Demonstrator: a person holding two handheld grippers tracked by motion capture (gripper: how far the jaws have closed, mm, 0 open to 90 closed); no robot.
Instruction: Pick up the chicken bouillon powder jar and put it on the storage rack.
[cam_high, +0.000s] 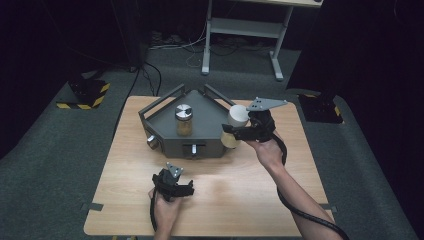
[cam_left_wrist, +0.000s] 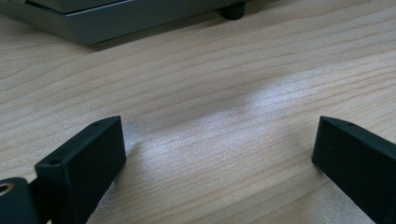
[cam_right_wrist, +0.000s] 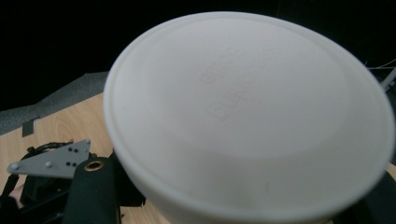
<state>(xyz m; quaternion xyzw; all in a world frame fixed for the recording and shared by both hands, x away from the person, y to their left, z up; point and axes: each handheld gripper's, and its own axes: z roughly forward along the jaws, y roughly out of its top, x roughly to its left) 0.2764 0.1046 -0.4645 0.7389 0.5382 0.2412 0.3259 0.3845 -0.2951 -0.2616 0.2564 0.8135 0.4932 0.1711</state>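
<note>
A jar with a white lid (cam_high: 238, 116) and tan contents hangs tilted over the right corner of a grey angular tray (cam_high: 205, 125), with my right gripper (cam_high: 239, 132) shut on it. In the right gripper view the white lid (cam_right_wrist: 247, 116) looms close, and one black finger (cam_right_wrist: 91, 191) shows at its left. A second jar with a silver lid (cam_high: 184, 120) stands upright inside the tray. My left gripper (cam_high: 189, 190) rests low near the table's front, open, with bare wood between its fingers (cam_left_wrist: 84, 163). The tray's base (cam_left_wrist: 93, 23) lies just beyond it.
The tray front carries a round knob (cam_high: 152, 143) and a small handle (cam_high: 193, 148). A white desk frame (cam_high: 240, 35) stands on the carpet beyond the wooden table (cam_high: 280, 200). Yellow-black striped bases (cam_high: 87, 92) sit at the floor's left and right.
</note>
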